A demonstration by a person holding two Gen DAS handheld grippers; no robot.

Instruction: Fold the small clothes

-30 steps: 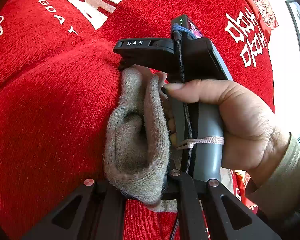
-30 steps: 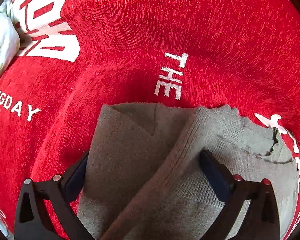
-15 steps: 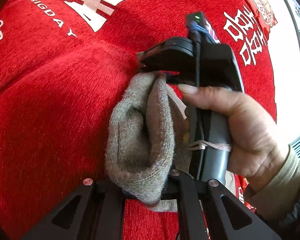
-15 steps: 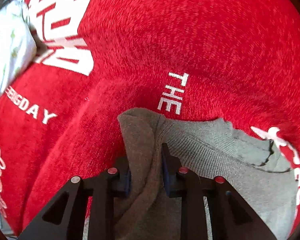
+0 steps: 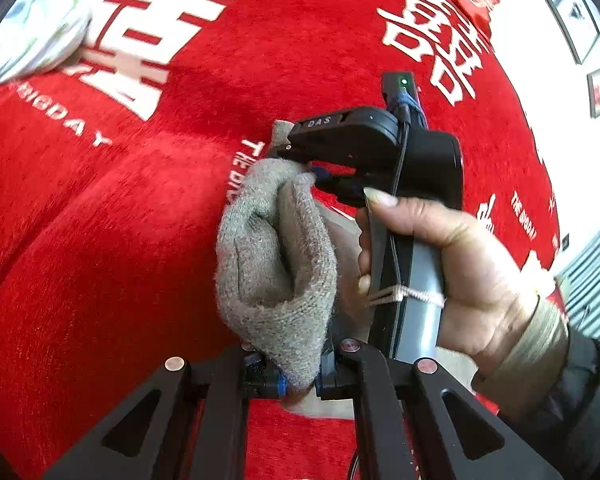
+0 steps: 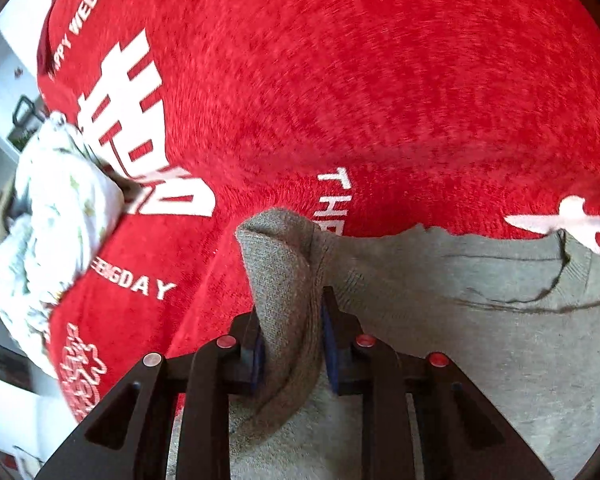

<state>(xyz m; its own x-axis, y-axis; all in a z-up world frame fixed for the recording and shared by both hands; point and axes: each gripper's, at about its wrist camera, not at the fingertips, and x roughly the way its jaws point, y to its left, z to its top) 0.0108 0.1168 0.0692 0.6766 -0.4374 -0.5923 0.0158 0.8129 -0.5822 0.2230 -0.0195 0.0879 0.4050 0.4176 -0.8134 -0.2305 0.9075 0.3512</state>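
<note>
A grey knit sweater (image 6: 480,340) lies on a red blanket (image 6: 380,80), its collar (image 6: 560,272) at the right. My right gripper (image 6: 292,344) is shut on a bunched-up edge of it, the fold standing up between the blue pads. In the left wrist view, my left gripper (image 5: 296,376) is shut on another part of the same sweater (image 5: 276,256), which hangs as a thick roll above the blanket. Just beyond that roll a hand (image 5: 460,264) holds the right gripper's body (image 5: 364,140), whose fingertips are hidden behind the fabric.
The red blanket (image 5: 120,260) carries white lettering and large characters. A crumpled white floral cloth (image 6: 60,220) lies at its left edge, also the floral cloth (image 5: 32,28) in the left wrist view. Framed pictures (image 5: 596,88) hang on the wall at right.
My right gripper went from wide open over the sweater to shut on its edge, then rose with it. Both grippers lifted, drawing the fabric off the blanket.
</note>
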